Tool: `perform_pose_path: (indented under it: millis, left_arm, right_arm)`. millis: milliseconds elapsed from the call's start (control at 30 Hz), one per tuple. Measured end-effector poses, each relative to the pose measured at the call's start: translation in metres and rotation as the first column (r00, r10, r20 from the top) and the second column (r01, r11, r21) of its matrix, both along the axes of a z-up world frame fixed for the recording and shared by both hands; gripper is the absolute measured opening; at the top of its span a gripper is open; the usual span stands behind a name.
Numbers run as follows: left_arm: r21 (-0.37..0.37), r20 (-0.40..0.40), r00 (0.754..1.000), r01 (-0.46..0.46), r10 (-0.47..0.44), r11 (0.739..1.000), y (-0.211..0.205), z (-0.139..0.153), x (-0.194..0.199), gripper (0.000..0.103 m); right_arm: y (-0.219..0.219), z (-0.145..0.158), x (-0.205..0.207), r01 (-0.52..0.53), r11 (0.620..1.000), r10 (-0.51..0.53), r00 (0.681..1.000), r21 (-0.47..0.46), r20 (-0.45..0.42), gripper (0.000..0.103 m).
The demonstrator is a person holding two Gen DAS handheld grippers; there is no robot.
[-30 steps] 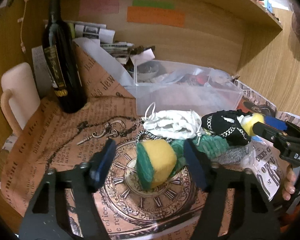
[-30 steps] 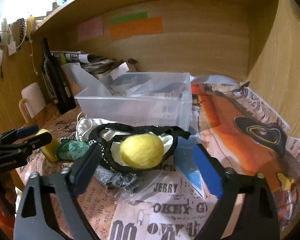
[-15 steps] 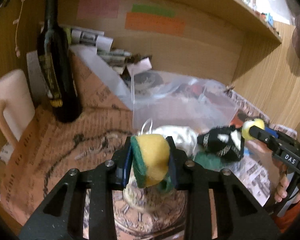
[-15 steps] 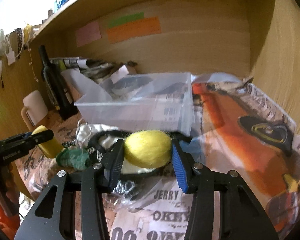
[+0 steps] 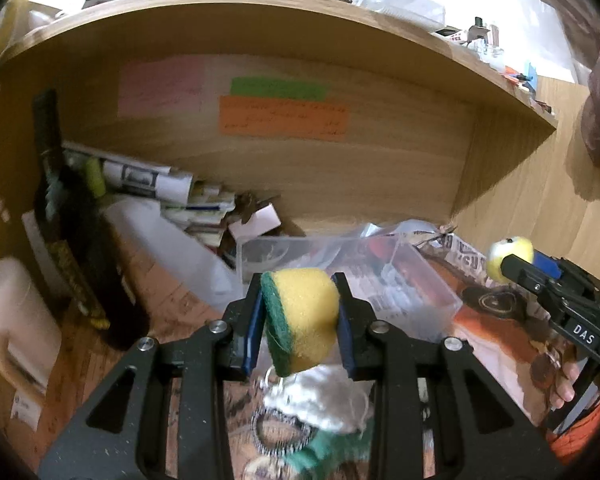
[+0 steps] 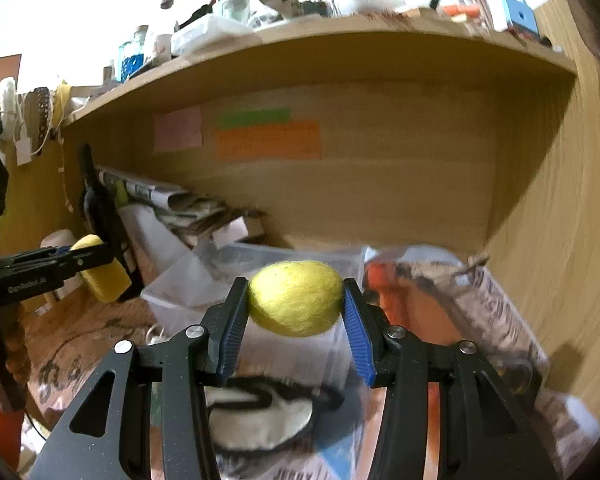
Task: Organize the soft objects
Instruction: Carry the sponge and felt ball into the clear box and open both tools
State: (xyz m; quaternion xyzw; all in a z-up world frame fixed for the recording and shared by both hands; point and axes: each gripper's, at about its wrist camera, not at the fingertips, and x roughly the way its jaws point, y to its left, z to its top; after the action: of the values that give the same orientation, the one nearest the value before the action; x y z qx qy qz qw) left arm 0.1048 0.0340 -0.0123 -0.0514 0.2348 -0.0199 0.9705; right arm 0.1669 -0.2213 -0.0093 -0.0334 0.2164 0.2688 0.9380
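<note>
Sponge [image 5: 300, 316], yellow with a green scouring face, sits squeezed between the blue pads of the left gripper [image 5: 298, 320], held clear above the desk [image 5: 172, 304] in front of the clear plastic bin [image 5: 412, 280]. Beneath it lie a white cloth [image 5: 320, 400] and a green fabric scrap [image 5: 328, 450]. The right gripper [image 6: 296, 312] is clamped on a yellow felt ball [image 6: 296, 298], raised above a black-trimmed white cloth [image 6: 260, 416], with the bin just behind.
</note>
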Motion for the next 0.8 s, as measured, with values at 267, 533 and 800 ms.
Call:
perform_pose_path:
  millis: [267, 533, 800]
  left_arm:
    - [-0.007, -0.062, 0.998, 0.019, -0.019, 1.000, -0.002, 0.000, 0.058, 0.032]
    - [-0.008, -0.222, 0.974, 0.046, -0.047, 0.999, -0.006, -0.034, 0.116, 0.032]
    - [0.018, -0.324, 0.942, 0.095, -0.084, 0.995, -0.022, -0.068, 0.138, 0.032]
  right_arm:
    - [0.015, 0.002, 0.035, -0.028, 0.999, 0.028, 1.000, -0.021, -0.011, 0.043]
    - [0.033, -0.030, 0.078, -0.057, 0.994, 0.044, 0.989, -0.090, -0.141, 0.043]
    - [0.052, -0.062, 0.103, -0.091, 0.980, 0.045, 0.968, -0.177, -0.247, 0.043]
